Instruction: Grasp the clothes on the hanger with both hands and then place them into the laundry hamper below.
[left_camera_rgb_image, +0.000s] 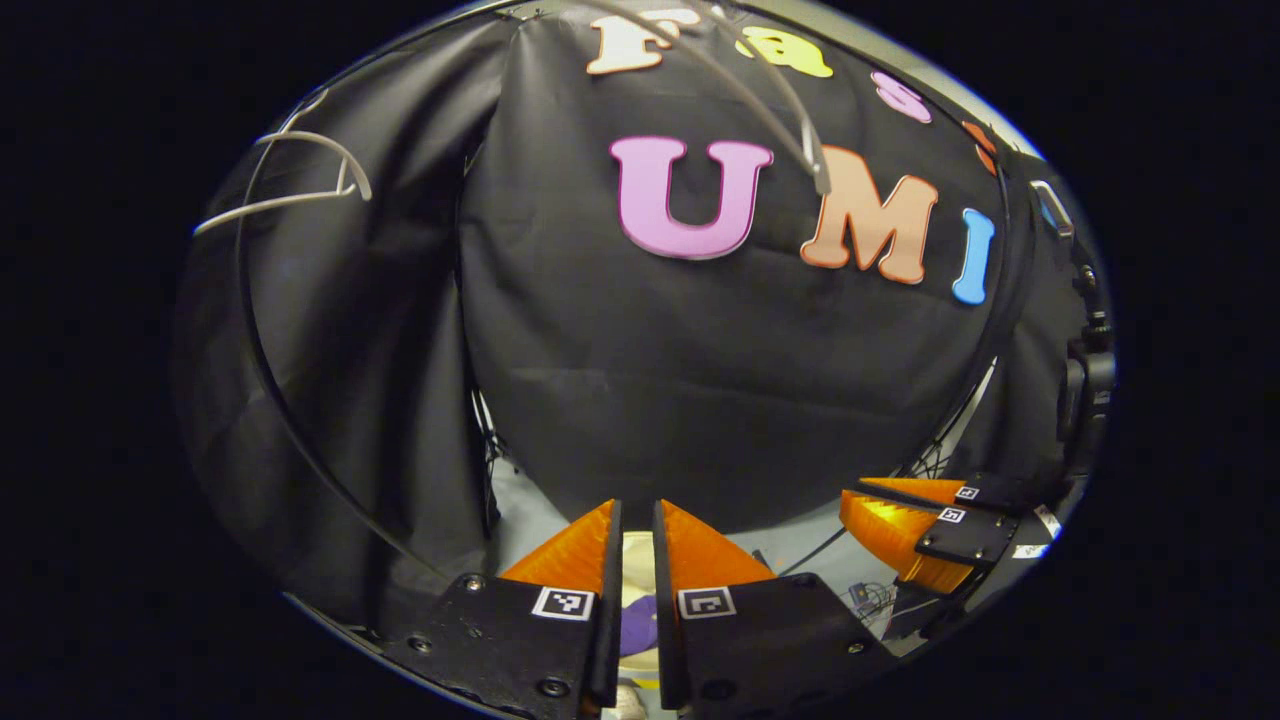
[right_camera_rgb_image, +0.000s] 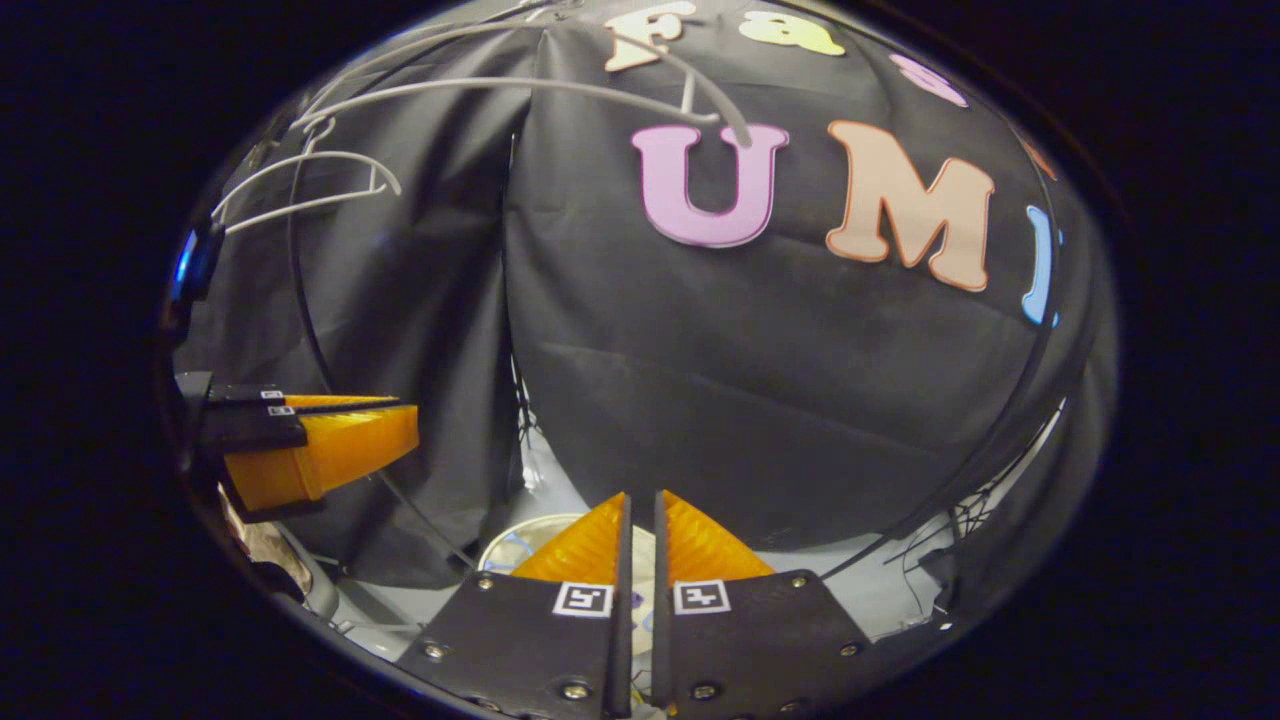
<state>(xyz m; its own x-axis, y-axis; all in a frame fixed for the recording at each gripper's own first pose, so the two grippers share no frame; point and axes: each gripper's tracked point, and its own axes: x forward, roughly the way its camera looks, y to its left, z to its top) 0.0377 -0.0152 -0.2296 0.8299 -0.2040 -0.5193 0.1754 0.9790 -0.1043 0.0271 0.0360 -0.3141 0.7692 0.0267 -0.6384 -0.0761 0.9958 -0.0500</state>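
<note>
- A black cloth wall (left_camera_rgb_image: 700, 380) hung behind the work area, with creases across its lower half.
- A second black cloth panel (right_camera_rgb_image: 420, 330) hung beside it, and the two met at a vertical seam.
- A thin black curved rod (left_camera_rgb_image: 262, 370) ran down in front of the side panel.
- A light grey floor (left_camera_rgb_image: 525, 510) showed beneath the cloth.
- Dark cables (left_camera_rgb_image: 935, 462) lay tangled at the foot of the wall.

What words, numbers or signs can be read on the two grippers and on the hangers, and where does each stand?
Left gripper: no words or numbers; its square coded markers carry black-and-white patterns, not text.
Right gripper: the same, only patterned squares at the base of the fingers.
White hangers: no print that I can make out.
</note>
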